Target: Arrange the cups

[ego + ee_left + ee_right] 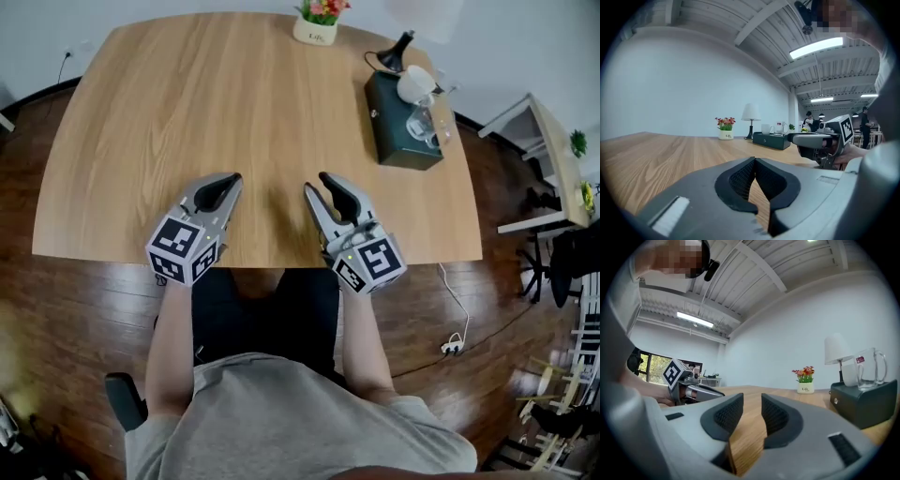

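Left gripper (229, 179) in my hand is closed and empty, right gripper (316, 182) parted, empty — cups (415, 84) at two o'clock on the box (389, 112).

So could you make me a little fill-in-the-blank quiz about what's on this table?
1. The white cup and the glass mug stand on a dark green ____.
2. The flower pot sits at the table's ____ edge, away from the person.
3. The left gripper's jaws are ____, with nothing between them.
4. The right gripper's jaws stand ____ and empty.

Missing words: box; far; shut; open.
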`<state>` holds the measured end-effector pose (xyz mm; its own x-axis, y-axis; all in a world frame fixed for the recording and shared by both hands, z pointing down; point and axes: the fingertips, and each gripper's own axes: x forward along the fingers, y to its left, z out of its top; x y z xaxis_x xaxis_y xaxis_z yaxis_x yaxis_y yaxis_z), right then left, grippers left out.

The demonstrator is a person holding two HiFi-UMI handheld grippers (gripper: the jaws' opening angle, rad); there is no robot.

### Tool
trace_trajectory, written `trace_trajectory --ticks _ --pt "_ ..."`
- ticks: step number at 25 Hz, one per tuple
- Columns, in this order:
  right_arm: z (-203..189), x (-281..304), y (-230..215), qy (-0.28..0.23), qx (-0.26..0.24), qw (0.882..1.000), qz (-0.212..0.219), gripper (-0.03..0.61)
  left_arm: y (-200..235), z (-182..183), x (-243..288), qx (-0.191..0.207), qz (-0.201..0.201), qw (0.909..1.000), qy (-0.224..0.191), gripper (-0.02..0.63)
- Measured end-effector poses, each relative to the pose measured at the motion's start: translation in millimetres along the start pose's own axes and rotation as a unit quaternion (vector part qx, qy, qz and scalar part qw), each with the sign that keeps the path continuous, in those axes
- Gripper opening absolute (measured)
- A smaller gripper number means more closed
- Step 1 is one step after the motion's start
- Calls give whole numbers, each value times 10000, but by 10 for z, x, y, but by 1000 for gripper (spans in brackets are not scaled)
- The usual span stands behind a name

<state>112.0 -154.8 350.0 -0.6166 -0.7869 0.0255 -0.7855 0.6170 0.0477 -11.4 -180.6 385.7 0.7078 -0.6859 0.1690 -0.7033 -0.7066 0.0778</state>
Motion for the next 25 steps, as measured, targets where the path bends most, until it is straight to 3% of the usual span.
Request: trace_trajectory --ticks 7,18,25 --pt "76 91 50 54 7 9997 220 118 33 92 -57 -67 79 9999 -130 11" --pt "15 78 109 155 164 9995 242 118 -3 -31 -12 -117 -136 9994 308 11" --pt "-5 92 128 147 170 9994 257 118 12 80 66 -8 -58 10000 -1 11"
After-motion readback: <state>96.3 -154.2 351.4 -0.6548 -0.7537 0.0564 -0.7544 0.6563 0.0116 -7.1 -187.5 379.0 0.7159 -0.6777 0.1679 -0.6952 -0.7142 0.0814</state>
